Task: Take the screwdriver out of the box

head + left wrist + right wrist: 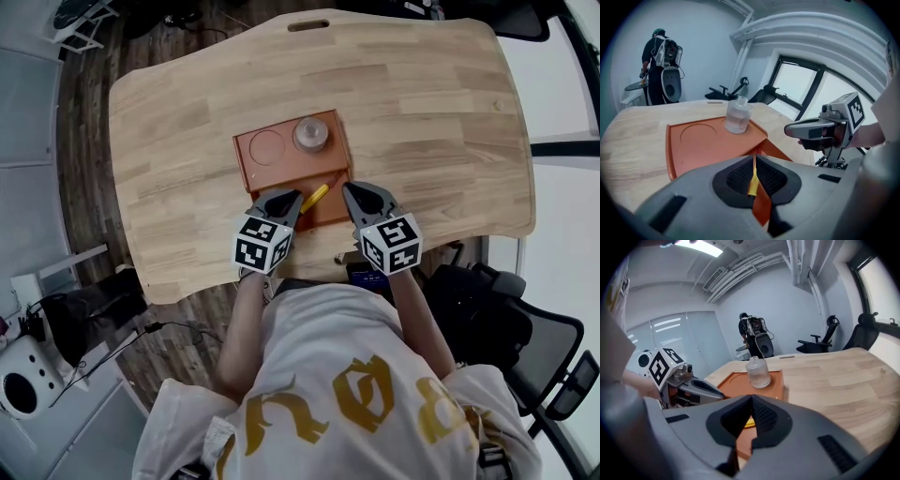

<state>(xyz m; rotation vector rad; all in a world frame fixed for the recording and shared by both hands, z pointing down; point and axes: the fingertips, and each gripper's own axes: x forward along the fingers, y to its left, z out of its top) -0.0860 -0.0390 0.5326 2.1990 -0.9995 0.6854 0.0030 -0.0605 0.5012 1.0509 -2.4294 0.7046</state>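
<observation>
An orange box (281, 173) lies open on the wooden table, holding a clear jar (310, 134) beside a round recess. The yellow-handled screwdriver (316, 196) lies slanted in the box's near part, between my two grippers. My left gripper (296, 195) hovers shut just left of the handle. My right gripper (347, 187) hangs shut just right of it. In the left gripper view the closed jaws (755, 155) show a sliver of the yellow handle (753, 186) through their slit, above the box (708, 145). The right gripper view shows its jaws (751, 397) shut over the box (740, 383), nothing held.
The table's near edge (309, 272) runs just behind both grippers. A black office chair (525, 328) stands at the right, and a white device (23, 380) sits on the floor at the left. A person (658, 70) stands far off beyond the table.
</observation>
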